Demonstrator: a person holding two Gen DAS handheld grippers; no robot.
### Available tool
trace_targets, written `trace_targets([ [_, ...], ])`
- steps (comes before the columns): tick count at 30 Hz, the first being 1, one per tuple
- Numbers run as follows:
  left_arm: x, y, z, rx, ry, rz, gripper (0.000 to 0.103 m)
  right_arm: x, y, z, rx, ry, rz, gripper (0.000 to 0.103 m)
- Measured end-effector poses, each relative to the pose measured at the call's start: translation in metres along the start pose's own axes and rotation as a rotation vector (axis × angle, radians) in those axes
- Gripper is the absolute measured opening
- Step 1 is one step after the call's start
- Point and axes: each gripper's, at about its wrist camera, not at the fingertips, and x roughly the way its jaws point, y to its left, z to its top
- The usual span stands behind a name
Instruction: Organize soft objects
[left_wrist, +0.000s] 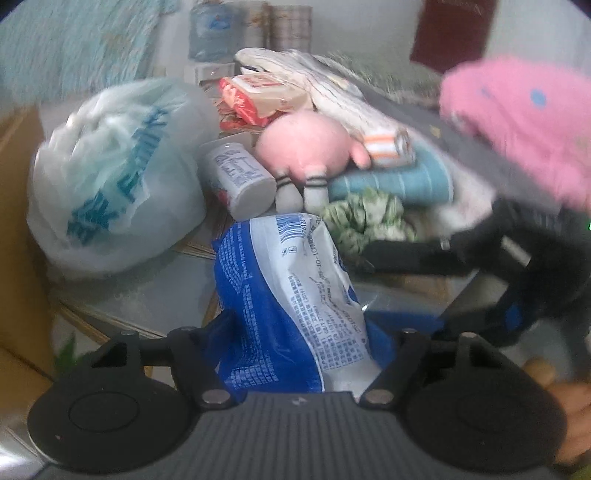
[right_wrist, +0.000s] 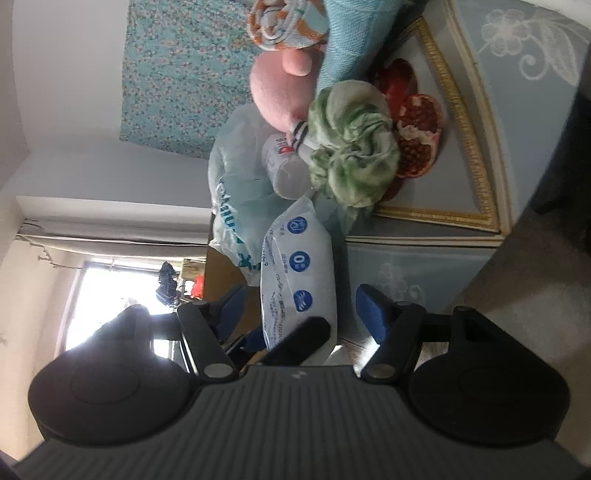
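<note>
Left tool (left_wrist: 295, 354): closed on the lower end of the blue-and-white pack (left_wrist: 295, 295), which stands up between its fingers.
Plastic bag (left_wrist: 118, 177): far left on the tabletop (left_wrist: 147, 280), crinkly and light.
Pack: soft, slippery film, probably light; best pinched low across its narrow sides.
Pink plush (left_wrist: 306, 144): behind the pack, squashy, easy to grab by the body.
Green cloth (left_wrist: 365, 218): bunched beside it, limp.
Right tool (right_wrist: 306, 310): parted, its fingers either side of the pack, not visibly pressing.
</note>
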Motion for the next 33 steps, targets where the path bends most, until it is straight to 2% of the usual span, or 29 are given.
trace_targets([
  [6,-0.001,0.027,0.001,-0.215,-0.014,-0.231,0.075,0.011,0.016,0.006,-0.030,0.002,0.044,0.067],
  [9,0.001,0.036,0.000,-0.283,-0.036,-0.287,0.074,0.009,0.027,0.008,-0.058,-0.017,0.032,0.067],
  [12,0.007,0.048,-0.001,-0.378,-0.035,-0.385,0.075,0.004,0.034,0.011,-0.063,-0.037,0.030,0.067],
  [15,0.012,0.054,-0.002,-0.421,-0.026,-0.443,0.076,-0.002,0.040,0.014,-0.078,-0.060,0.023,0.067],
  [20,0.016,0.053,0.001,-0.374,-0.020,-0.427,0.080,-0.001,0.039,0.021,-0.064,-0.063,0.010,0.067],
  [25,0.007,0.056,0.006,-0.321,-0.067,-0.383,0.091,0.007,0.038,0.022,-0.062,-0.054,-0.011,0.067],
  [29,-0.004,0.058,0.007,-0.273,-0.098,-0.308,0.093,0.012,0.040,0.024,-0.061,-0.047,-0.020,0.067],
  [33,-0.009,0.061,0.006,-0.265,-0.099,-0.304,0.092,0.018,0.048,0.023,-0.067,-0.044,-0.028,0.067],
])
